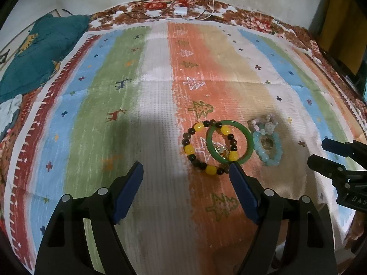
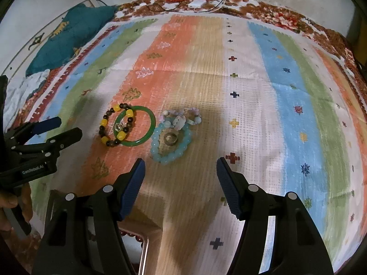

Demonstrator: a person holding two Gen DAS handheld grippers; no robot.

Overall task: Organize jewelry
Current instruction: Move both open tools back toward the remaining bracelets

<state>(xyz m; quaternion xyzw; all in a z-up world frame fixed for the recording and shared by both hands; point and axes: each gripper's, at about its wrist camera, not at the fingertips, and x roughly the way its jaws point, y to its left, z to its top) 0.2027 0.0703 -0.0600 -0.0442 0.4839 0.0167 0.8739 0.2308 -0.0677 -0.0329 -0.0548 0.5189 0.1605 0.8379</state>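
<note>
A green bangle (image 1: pixel 248 141) (image 2: pixel 150 127) lies on the striped cloth, overlapping a yellow and brown bead bracelet (image 1: pixel 190 150) (image 2: pixel 104 122). A small silver charm (image 1: pixel 221 150) (image 2: pixel 118 126) lies inside them. To the right a light blue bead bracelet (image 1: pixel 274 158) (image 2: pixel 158 153) rings a metal ring (image 2: pixel 170 139), with a pale pink bead bracelet (image 1: pixel 263 122) (image 2: pixel 181 116) behind it. My left gripper (image 1: pixel 186 166) is open and empty, just in front of the yellow bracelet. My right gripper (image 2: pixel 181 161) is open and empty, in front of the blue bracelet.
The striped cloth (image 1: pixel 149 91) covers a floral bedspread (image 1: pixel 252 20). A teal cushion (image 1: pixel 41 59) lies at the far left. A white charger with cables (image 1: pixel 180 11) sits at the far edge. A wooden box with a metal-edged rim (image 2: pixel 144 247) shows below my right gripper.
</note>
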